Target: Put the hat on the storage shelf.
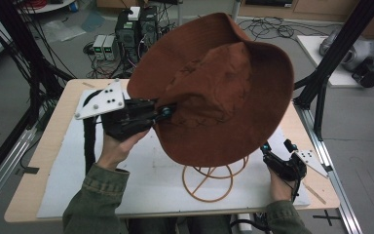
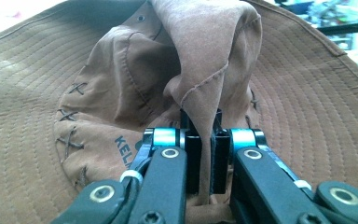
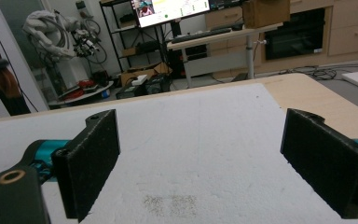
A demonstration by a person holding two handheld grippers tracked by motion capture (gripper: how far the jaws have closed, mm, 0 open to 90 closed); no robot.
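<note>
We see olive-green denim sleeves with stitched cuffs at six o'clock in the high view. The left gripper (image 1: 168, 111) is black, topped by a grey three-cornered plate (image 1: 100, 101) dotted with dark holes, a black cable (image 1: 89, 141) trailing beneath. Its links carry brass-ringed screws and silver pins – plus teal accents. The right gripper (image 3: 200, 163) bears two black, rough-faced rectangular pads (image 3: 93, 161), a teal joint at nine o'clock.

A white mat (image 1: 141, 170) covers most of the wooden table (image 1: 53, 141). Beyond the table, at about eleven o'clock, grey computer boxes (image 1: 126, 34) stand on the floor among black cables (image 1: 268, 29). At two o'clock a grey machine (image 1: 355, 53) lies on a white board. In the right gripper view, a lit monitor (image 3: 170, 8) sits at twelve o'clock.
</note>
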